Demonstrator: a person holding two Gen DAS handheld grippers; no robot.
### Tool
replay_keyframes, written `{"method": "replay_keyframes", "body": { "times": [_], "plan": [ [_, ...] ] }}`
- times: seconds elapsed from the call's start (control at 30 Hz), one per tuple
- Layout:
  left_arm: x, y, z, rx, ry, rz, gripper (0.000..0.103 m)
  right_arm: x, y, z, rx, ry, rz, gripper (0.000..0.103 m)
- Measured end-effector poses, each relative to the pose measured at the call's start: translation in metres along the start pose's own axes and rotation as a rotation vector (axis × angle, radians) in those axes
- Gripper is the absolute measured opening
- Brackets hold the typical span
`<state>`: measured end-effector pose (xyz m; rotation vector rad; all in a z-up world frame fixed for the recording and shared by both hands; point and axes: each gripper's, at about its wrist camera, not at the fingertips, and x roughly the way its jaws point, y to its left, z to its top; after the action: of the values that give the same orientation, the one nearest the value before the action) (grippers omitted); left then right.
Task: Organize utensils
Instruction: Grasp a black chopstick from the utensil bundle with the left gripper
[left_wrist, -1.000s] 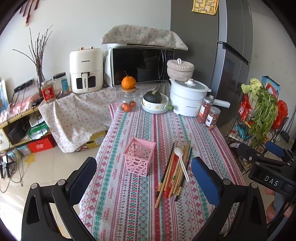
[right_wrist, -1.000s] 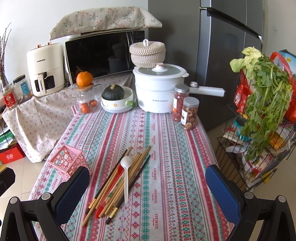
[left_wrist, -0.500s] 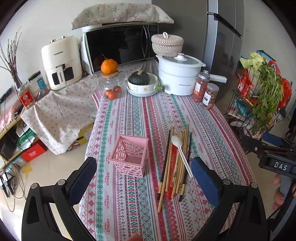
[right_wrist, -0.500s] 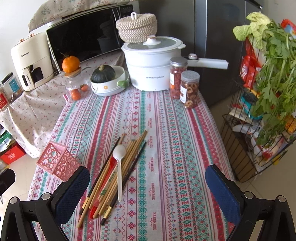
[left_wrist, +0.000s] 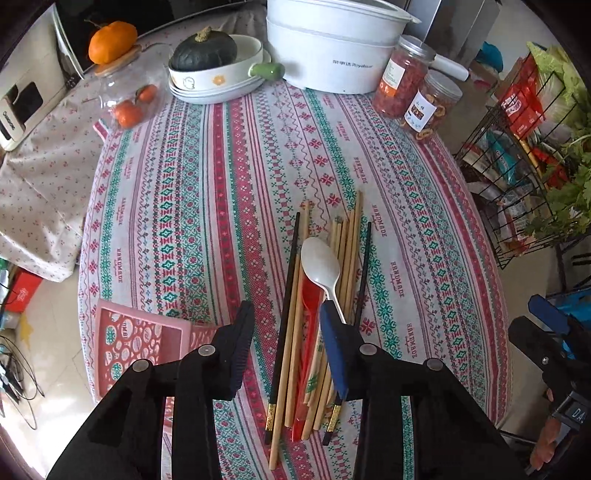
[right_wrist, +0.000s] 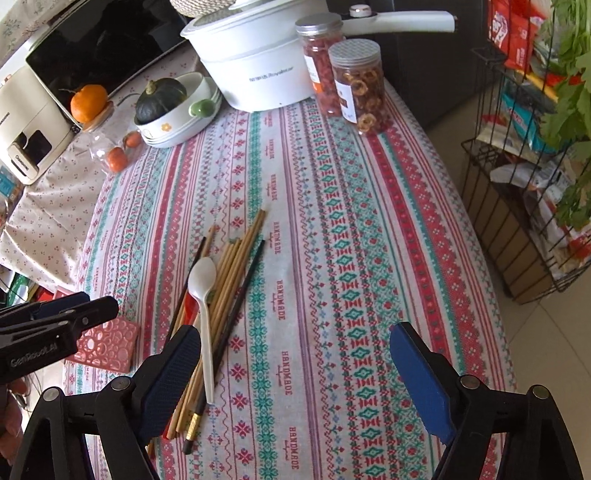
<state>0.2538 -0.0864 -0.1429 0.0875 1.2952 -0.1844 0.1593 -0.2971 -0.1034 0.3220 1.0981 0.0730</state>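
Observation:
A pile of wooden and black chopsticks (left_wrist: 347, 258) (right_wrist: 232, 269) lies on the patterned tablecloth with a white plastic spoon (left_wrist: 320, 264) (right_wrist: 202, 282) on top and a red spoon (left_wrist: 310, 306) under it. A pink lattice basket (left_wrist: 136, 339) (right_wrist: 107, 343) stands left of the pile. My left gripper (left_wrist: 286, 347) is partly open, low over the near end of the pile, its jaws astride the chopsticks and red spoon. My right gripper (right_wrist: 291, 373) is wide open and empty, just right of the pile; its left finger (right_wrist: 173, 373) overlaps the chopstick ends.
At the table's far end stand a white electric pot (left_wrist: 332, 51), two snack jars (left_wrist: 417, 92), a bowl with a dark squash (left_wrist: 210, 62) and a glass jar with an orange on it (left_wrist: 122, 85). A wire rack with greens (right_wrist: 535, 166) stands at the right.
Both grippers have moved forward and down toward the table. The left gripper's jaws have narrowed from wide open and now straddle the utensil pile. The utensils have not moved.

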Motion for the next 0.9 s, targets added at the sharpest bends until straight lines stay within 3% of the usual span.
{"method": "replay_keyframes", "body": {
  "times": [0.17,0.33,0.5,0.73,0.8,0.9],
  "plan": [
    [0.046,-0.006,0.028,-0.014,0.029,0.028,0.019,0.018,-0.019,0.001,0.034,0.044,-0.01,0.086],
    [0.077,-0.01,0.046,-0.04,0.06,0.009,0.014,0.032,-0.027,0.004,0.034,0.073,-0.013,0.086],
    [0.099,-0.014,0.057,-0.037,0.086,0.068,0.011,0.036,-0.032,0.007,0.035,0.08,-0.012,0.086],
    [0.108,-0.018,0.061,-0.022,0.096,0.076,0.011,0.037,-0.031,0.008,0.04,0.079,-0.01,0.086],
    [0.107,-0.016,0.061,-0.033,0.1,0.079,0.005,0.039,-0.029,0.007,0.035,0.082,-0.011,0.086],
    [0.087,-0.012,0.049,-0.005,0.036,0.075,0.005,0.043,-0.026,0.007,0.026,0.087,-0.006,0.086]
  ]
}}
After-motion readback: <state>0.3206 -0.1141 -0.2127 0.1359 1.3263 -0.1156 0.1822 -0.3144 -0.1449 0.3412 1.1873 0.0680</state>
